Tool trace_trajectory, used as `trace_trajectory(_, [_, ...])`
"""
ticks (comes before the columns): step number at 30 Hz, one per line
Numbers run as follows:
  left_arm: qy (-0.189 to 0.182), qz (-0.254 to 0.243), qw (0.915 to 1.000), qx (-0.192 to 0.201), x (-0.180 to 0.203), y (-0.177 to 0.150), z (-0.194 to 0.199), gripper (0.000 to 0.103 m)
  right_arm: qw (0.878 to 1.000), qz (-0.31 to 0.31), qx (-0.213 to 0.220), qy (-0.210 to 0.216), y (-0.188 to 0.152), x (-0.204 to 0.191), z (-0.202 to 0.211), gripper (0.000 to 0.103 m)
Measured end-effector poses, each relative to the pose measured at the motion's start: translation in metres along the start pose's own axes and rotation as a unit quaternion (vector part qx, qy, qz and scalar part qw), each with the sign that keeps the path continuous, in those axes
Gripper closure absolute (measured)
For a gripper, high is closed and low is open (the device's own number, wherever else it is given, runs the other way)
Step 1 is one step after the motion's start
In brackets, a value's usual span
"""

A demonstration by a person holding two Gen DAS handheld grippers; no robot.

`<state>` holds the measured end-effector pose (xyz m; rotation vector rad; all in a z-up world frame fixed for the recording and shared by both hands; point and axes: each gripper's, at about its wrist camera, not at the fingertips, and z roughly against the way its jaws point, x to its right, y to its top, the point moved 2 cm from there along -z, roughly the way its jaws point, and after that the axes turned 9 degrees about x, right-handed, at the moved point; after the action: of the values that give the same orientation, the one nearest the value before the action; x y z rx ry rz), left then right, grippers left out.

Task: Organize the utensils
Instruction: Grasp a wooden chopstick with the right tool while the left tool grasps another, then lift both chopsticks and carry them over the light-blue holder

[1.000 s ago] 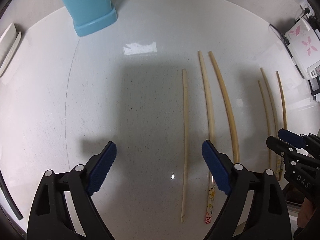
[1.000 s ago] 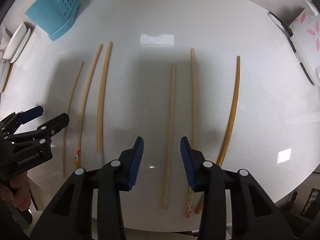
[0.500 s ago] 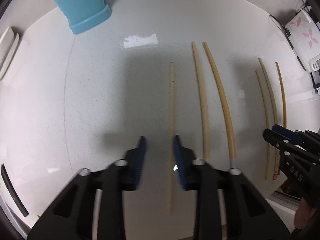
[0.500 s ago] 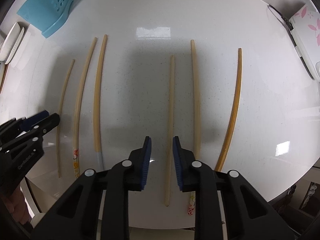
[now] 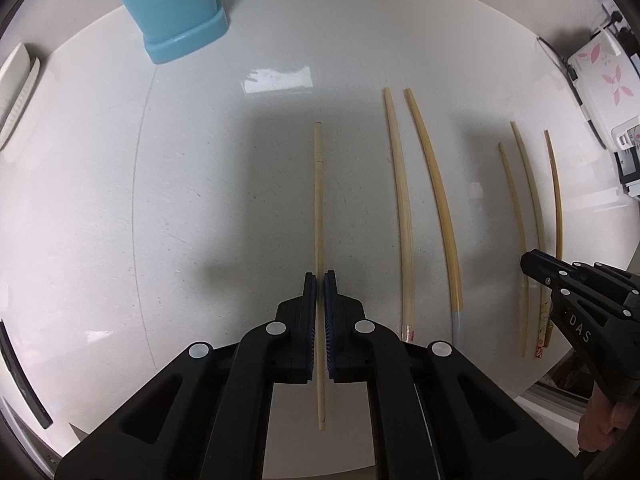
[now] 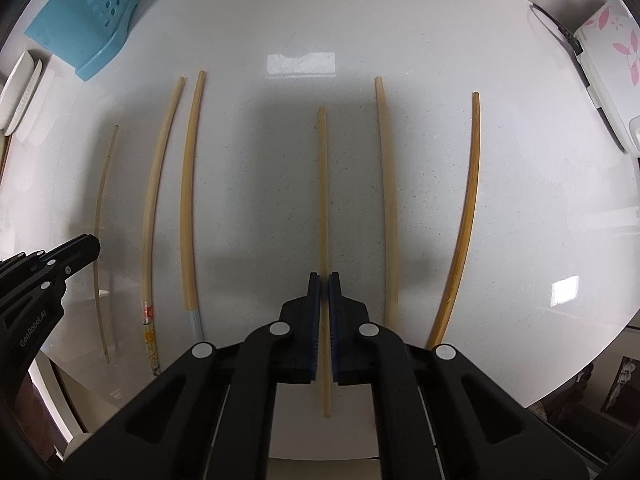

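My left gripper (image 5: 319, 280) pinched tight on thin pale chopstick (image 5: 318, 200), leftmost of six on white table (image 5: 200, 220). My right gripper (image 6: 324, 280) clamped on middle chopstick (image 6: 323, 184) of right-hand trio. Other sticks lie side by side, apart, roughly parallel. Blue utensil holder (image 6: 86, 20) stands at far left of table, well apart from sticks.
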<state>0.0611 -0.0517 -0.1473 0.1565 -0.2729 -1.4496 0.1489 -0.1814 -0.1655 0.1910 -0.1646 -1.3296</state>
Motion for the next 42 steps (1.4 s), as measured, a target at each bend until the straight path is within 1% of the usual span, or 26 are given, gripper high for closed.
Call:
trace_trajectory(9, [-0.005,0.004,0.9998,0.020,0.002,0.001,0.017,0.100,1.000,-0.009,0.019,0.009,0.002,0.000,0.013,0.100])
trace_trajectory(10, [-0.007,0.004,0.9997,0.022,0.001,-0.003,0.019,0.100,1.000,-0.010,0.021,0.011,0.002,0.000,0.015,0.100])
trace_trajectory(20, [-0.021,0.002,0.9985,0.050,-0.002,0.000,0.036,0.100,0.998,-0.014,0.049,0.021,0.010,-0.007,0.041,0.100])
trace_trajectory(24, [-0.023,0.000,0.9979,0.061,-0.007,0.009,0.043,0.100,0.998,-0.015,0.059,0.024,0.010,-0.012,0.047,0.100])
trace_trajectory(33, [-0.021,0.000,0.9953,0.095,-0.007,0.030,0.062,0.100,0.995,-0.020,0.089,0.036,0.029,-0.002,0.068,0.100])
trace_trajectory(42, [-0.023,-0.001,0.9908,0.133,-0.007,0.050,0.083,0.100,0.990,-0.014,0.129,0.049,0.052,-0.009,0.090,0.100])
